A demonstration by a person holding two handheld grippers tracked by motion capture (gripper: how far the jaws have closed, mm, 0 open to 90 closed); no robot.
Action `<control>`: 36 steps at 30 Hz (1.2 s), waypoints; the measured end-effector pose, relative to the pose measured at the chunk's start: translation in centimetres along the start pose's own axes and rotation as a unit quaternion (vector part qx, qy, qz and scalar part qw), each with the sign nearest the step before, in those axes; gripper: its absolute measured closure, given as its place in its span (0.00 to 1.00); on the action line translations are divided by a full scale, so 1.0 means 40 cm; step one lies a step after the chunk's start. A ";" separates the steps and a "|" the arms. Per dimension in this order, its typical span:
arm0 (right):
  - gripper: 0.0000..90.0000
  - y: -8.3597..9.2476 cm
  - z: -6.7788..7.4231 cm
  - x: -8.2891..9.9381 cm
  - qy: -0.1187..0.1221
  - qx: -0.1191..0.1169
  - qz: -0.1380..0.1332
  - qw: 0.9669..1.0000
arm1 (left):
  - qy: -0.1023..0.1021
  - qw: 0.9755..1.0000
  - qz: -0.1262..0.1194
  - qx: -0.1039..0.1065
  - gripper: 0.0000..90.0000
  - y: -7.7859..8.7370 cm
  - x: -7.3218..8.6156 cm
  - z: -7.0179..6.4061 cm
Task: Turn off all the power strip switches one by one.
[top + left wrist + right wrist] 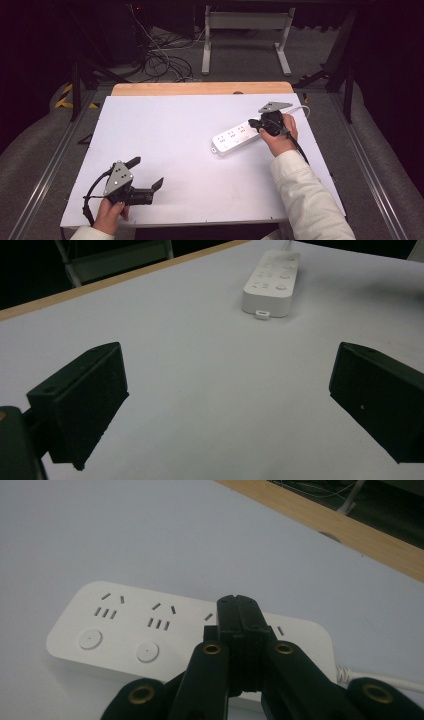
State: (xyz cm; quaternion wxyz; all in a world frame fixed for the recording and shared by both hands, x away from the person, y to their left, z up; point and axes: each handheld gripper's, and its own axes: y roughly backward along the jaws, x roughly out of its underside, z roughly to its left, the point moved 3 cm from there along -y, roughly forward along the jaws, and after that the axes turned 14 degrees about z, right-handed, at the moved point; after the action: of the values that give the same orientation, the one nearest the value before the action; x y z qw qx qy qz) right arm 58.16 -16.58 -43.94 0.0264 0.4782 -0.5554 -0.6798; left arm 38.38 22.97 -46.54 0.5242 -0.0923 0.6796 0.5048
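A white power strip (235, 138) with three socket groups and round buttons lies on the white table top (165, 135), right of the middle, its cable running off to the right. My right gripper (256, 123) is over the strip's right end, jaws shut together with nothing between them; in the right gripper view its tips (239, 604) rest over the third socket of the strip (125, 630). My left gripper (148, 173) is near the front left of the table, jaws wide open and empty. From the left gripper view the strip (272, 282) lies far ahead.
A wooden strip (200, 88) borders the table's far side. Beyond it stand a white metal frame (245, 30) and loose cables (160, 60) on the floor. The white cable (385, 680) leaves the strip's right end.
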 end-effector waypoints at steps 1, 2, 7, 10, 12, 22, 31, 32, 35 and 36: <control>1.00 -0.001 -0.001 0.000 0.000 0.000 0.000 1.000 | -0.001 1.000 0.000 0.000 0.03 0.000 0.000 0.000; 1.00 -0.001 -0.002 0.000 0.001 0.000 0.001 1.000 | -0.001 1.000 0.000 0.001 0.03 0.000 0.000 0.001; 1.00 0.000 -0.010 0.001 -0.003 0.002 -0.001 1.000 | 0.000 1.000 0.002 0.001 0.03 -0.001 0.000 0.002; 1.00 -0.008 -0.025 0.007 0.001 0.012 0.005 1.000 | 0.000 1.000 0.001 0.001 0.03 -0.001 0.000 0.001; 1.00 -0.015 -0.038 0.013 0.005 0.020 0.010 1.000 | 0.000 1.000 0.001 0.001 0.03 -0.001 0.000 0.002; 1.00 -0.040 -0.076 0.039 -0.003 0.018 0.036 0.999 | -0.002 1.000 0.003 0.000 0.03 -0.002 0.000 0.002; 1.00 -0.059 -0.068 0.041 -0.003 0.006 0.056 0.998 | -0.003 1.000 0.003 0.000 0.03 -0.002 0.000 0.002; 1.00 -0.060 -0.067 0.041 -0.003 0.005 0.056 0.998 | -0.003 1.000 0.003 0.000 0.03 -0.002 0.000 0.002; 1.00 -0.062 -0.066 0.043 -0.004 0.006 0.063 0.998 | -0.003 1.000 0.003 0.000 0.03 -0.001 0.000 0.002; 1.00 -0.063 -0.065 0.043 -0.005 0.006 0.065 0.998 | -0.003 1.000 0.003 0.000 0.03 -0.001 0.000 0.002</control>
State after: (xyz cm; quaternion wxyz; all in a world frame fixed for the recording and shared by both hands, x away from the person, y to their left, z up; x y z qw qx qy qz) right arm 60.23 -18.51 -46.78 0.0653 0.4377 -0.5897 -0.6756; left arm 38.46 23.01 -46.57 0.5250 -0.0889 0.6780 0.5067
